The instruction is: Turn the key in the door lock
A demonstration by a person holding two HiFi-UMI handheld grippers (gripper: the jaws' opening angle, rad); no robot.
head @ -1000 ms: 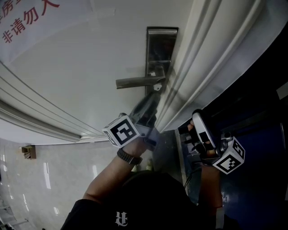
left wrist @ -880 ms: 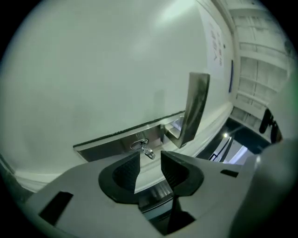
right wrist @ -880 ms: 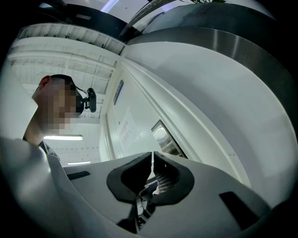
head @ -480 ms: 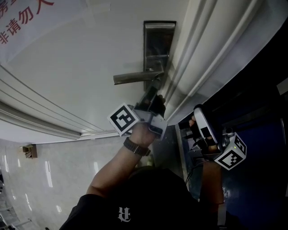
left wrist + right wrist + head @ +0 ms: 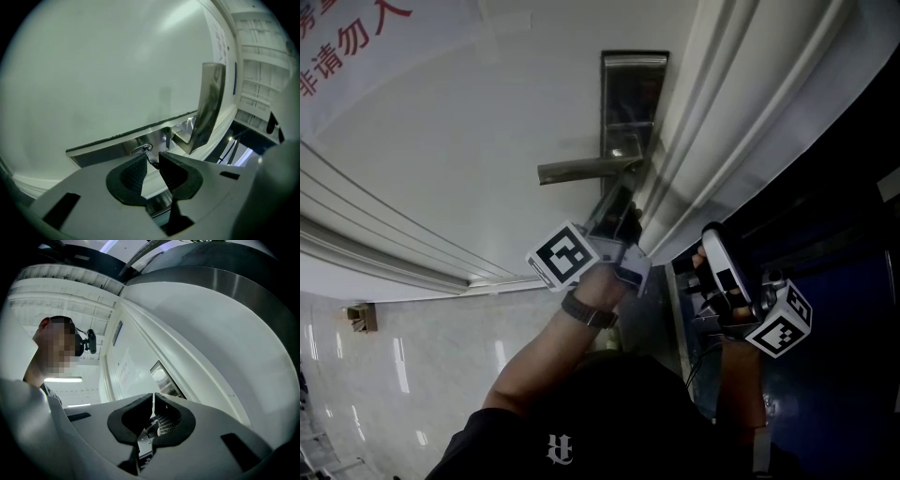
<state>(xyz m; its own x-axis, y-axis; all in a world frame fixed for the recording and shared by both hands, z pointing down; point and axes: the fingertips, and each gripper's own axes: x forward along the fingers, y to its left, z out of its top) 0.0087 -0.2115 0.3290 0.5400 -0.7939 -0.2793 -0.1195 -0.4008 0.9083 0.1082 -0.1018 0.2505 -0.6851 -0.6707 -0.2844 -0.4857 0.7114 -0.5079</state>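
Left tongs: raised to the lock plate, which sits at the edge of the white door next to the frame. The tips are under the lever handle. In the left gripper view a small metal key sticks out of the keyhole and lies between the two pad tips. The jaws have just been closing and are now narrowed to a slim gap at the tips. Both pads appear to bear on the key, though the contact is small and hard to confirm.

Right tongs: held apart from the door, low on the far side of the frame, against a dark blue background. The jaws are together with only a thin slit between the pads, and nothing is in them.

There is a watch on the left wrist. Red print shows at the door's upper left corner in the head view. A pale glossy floor is below.
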